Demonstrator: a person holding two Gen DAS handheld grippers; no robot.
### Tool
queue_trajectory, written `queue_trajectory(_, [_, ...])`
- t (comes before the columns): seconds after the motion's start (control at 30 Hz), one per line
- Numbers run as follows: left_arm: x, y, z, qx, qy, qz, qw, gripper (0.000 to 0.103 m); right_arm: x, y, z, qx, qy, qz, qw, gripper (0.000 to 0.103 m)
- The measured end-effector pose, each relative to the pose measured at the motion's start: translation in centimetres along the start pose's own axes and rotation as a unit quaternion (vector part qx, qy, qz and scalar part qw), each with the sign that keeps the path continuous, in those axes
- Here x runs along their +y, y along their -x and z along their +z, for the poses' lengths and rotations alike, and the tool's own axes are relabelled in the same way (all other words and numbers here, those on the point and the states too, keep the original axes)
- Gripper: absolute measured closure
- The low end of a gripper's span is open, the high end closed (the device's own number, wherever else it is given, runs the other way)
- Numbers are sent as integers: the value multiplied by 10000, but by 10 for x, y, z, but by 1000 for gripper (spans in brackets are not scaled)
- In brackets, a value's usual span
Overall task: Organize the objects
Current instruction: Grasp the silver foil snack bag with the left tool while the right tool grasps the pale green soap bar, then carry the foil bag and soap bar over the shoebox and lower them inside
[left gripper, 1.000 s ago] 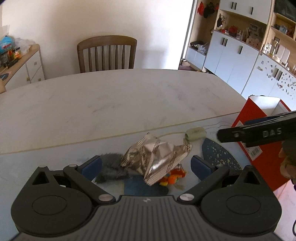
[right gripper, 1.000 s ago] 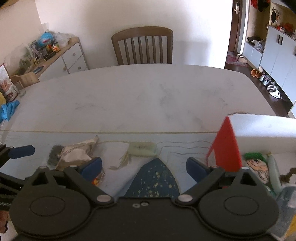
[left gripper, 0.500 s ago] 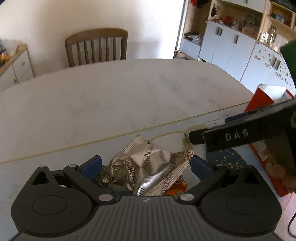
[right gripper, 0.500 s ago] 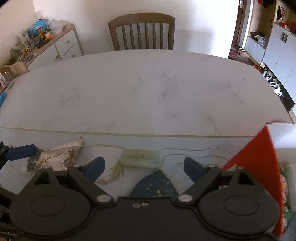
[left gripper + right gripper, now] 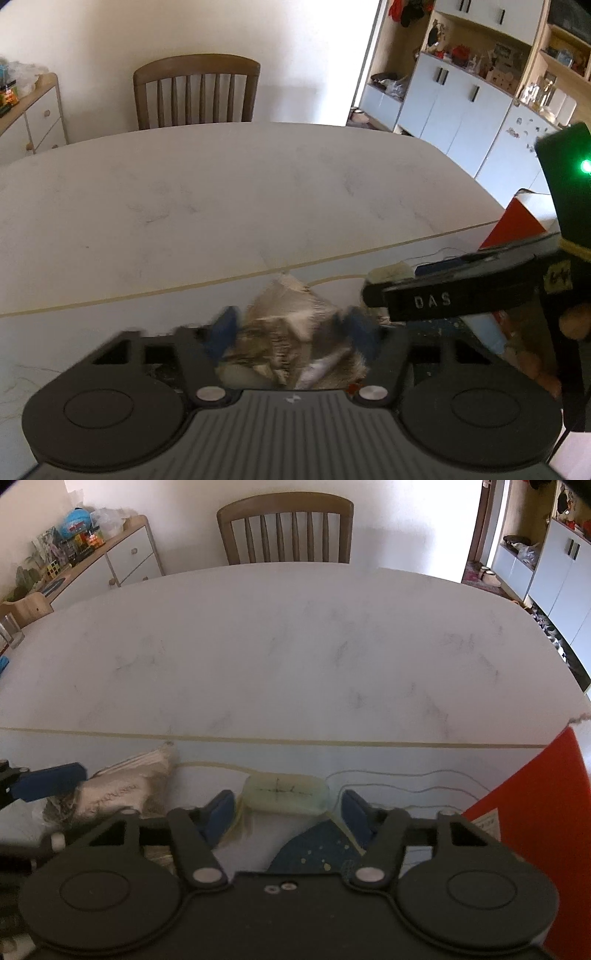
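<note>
A crumpled silver foil snack bag (image 5: 291, 339) sits between the blue pads of my left gripper (image 5: 291, 332), which has narrowed around it; the view is blurred there. The bag also shows in the right wrist view (image 5: 122, 790), with a left finger (image 5: 48, 781) against it. My right gripper (image 5: 286, 814) is part open around a pale green soap-like bar (image 5: 284, 794) on the printed mat (image 5: 369, 760); whether the pads touch it I cannot tell. The right gripper's body (image 5: 454, 295) shows in the left wrist view.
A red and white box (image 5: 528, 819) stands at the right, also in the left wrist view (image 5: 517, 221). The white marble table (image 5: 280, 646) stretches ahead to a wooden chair (image 5: 284, 528). A sideboard with clutter (image 5: 92, 550) stands far left; cabinets (image 5: 461, 99) stand right.
My left gripper has closed in around the foil bag. My right gripper has moved forward and down over the pale green bar and its jaws have narrowed around it.
</note>
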State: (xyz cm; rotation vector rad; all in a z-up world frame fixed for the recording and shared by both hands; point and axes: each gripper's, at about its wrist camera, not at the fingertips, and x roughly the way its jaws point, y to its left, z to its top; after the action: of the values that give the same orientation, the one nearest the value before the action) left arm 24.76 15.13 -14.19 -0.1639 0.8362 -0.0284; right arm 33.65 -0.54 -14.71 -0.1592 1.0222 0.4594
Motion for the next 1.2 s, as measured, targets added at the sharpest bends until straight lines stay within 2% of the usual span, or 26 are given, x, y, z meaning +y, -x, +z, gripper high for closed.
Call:
queue_trajectory(0.1, [2,1,3,0,29,-14,10000,52,2,0,-1,-10,38,15,10000,53])
queue_trajectory(0.17, [0,3,3,-63,-13,-16,10000,58,1,-2,0,7,36,25,10000,53])
queue_trajectory(0.2, [-1,4,2,-89,-57,-12,9999,69,0,-1,-1,7,41,22,10000,54])
queue_trajectory(0.23, [-2,5,2,-112,-105,-59,9999,74,0,-1,0,7,39,12,10000,54])
queue_trajectory(0.37, [-6,9,3,-138,-212,-29,9997,80,-2,5,-1,6,-18,26,10000,54])
queue_trajectory(0.43, [-6,11,5,-143,-195,-16,9997,88,-2,10,-3,-10,-18,28,10000,54])
queue_trajectory(0.77, [-8,37,10,-228,-194,-44,9995,91,-2,61,-16,-162,-52,279,9995,54])
queue_trajectory(1.2, [-36,108,13,-553,-179,-400,9975,91,-9,140,-35,-544,-14,472,9974,54])
